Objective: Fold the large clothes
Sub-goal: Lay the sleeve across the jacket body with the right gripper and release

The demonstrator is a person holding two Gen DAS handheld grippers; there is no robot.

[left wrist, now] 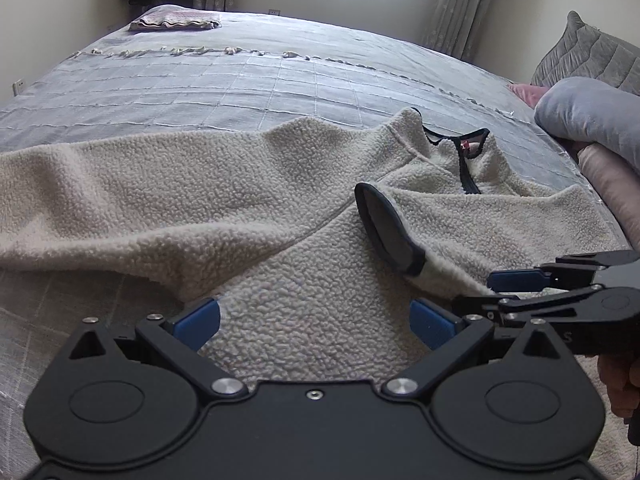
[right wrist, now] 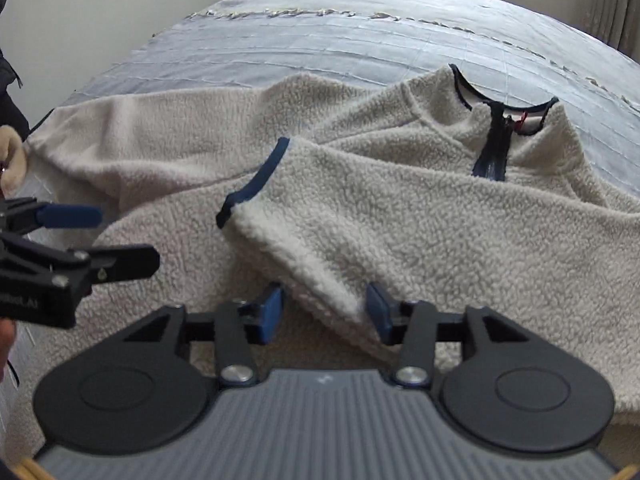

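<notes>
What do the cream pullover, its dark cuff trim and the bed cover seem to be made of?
Pullover: probably synthetic sherpa fleece, matte; its surface is nubby and curly.
Cuff trim: looks like smooth dark blue elastic binding, a thin flat band along the sleeve edge.
Bed cover: seemingly woven grey fabric, matte, with raised stitched lines forming a grid.

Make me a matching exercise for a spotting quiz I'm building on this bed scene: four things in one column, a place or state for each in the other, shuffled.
Things:
1. fleece pullover
2. sleeve cuff
3. folded cloth
4. left gripper

Places or states:
A. at the far corner of the bed
B. open, above the fleece
C. spread across the grey bedspread
D. dark-edged, folded over the pullover's front

Pairs: 1-C, 2-D, 3-A, 4-B
</notes>
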